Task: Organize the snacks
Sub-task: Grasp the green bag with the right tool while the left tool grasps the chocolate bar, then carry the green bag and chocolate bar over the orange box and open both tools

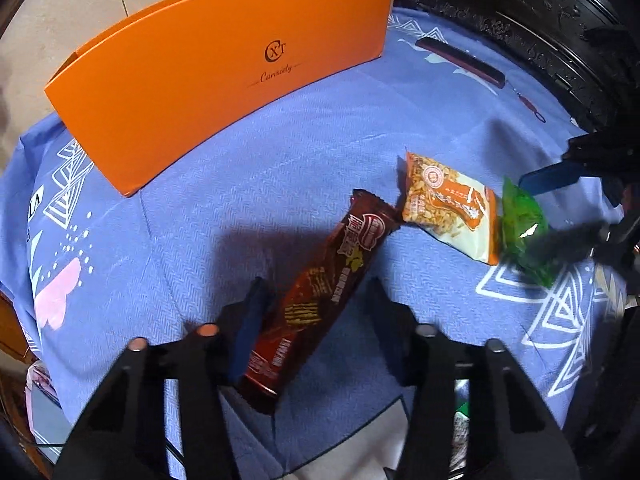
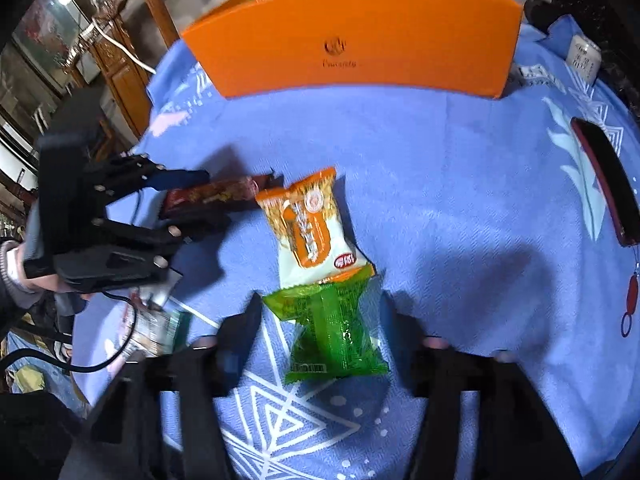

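Three snack packs lie on the blue-clothed desk [image 1: 280, 152], all nearer me than the orange box [image 1: 224, 68]. My left tongs [image 1: 316, 292] straddle the brown wafer bar [image 1: 320, 292]; one pad touches its edge, the other stands clear, so no clamp. My right tongs [image 2: 320, 312] stand apart around the green pack [image 2: 332, 332], pads clear. Orange-white pack [image 2: 312, 224] sits between bar and green pack, overlapping the latter. Only the right view shows the box's open top, a sleeve [image 2: 10, 272] and wooden furniture [image 2: 120, 52].
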A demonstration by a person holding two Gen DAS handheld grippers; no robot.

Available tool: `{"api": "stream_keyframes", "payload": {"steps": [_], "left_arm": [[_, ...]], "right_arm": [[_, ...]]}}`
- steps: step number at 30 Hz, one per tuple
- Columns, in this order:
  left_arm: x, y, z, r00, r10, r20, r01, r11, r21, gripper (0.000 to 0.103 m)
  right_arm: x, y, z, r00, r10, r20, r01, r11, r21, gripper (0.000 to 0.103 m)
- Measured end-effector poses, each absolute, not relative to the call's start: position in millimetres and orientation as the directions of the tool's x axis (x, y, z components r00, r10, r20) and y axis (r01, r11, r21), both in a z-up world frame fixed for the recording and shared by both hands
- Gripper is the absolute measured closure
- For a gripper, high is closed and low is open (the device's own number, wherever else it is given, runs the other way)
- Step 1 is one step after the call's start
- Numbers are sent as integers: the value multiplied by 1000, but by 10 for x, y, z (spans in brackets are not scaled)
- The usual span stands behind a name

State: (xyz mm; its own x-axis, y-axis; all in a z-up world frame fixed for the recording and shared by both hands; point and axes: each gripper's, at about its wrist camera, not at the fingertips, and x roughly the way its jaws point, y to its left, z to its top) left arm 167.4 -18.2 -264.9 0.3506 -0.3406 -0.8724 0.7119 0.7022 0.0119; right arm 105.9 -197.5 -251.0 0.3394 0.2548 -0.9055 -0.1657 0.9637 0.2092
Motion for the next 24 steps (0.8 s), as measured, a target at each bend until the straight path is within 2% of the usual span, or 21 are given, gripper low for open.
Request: {"api": "stream_keyframes", "payload": {"steps": [1, 2, 3, 4, 5, 15, 24], "left_arm": [[1658, -163, -2642, 353, -340, -872, 711, 703, 13, 61], [1649, -171, -2643, 355, -339, -871, 710, 704, 15, 64], [1639, -173, -2642, 357, -339, -870, 708, 706, 15, 67], [1629, -175, -2636, 358, -340, -870, 705, 709, 13, 71], [1621, -180, -2632, 355, -344, -869, 703, 711, 6, 78], [1478, -34, -2425, 367, -396, -841, 636, 767, -84, 79], [1391, 142, -1653, 507, -457, -731, 570, 814, -113, 79]], "right_arm": [[1058, -1965, -2525, 343, 249, -906, -168, 965, 201, 35], [1056, -1944, -2543, 344, 235, -909, -177, 967, 183, 53], [1055, -1927, -2551, 342, 226, -912, -187, 968, 170, 61], [1040, -1900, -2536, 347, 212, -914, -199, 969, 150, 63], [1031, -1887, -2517, 350, 203, -914, -209, 968, 135, 67], [891, -1981, -2026, 473, 274, -838, -223, 957, 187, 69], [967, -2092, -1602, 584, 304, -752, -223, 952, 212, 68]]}}
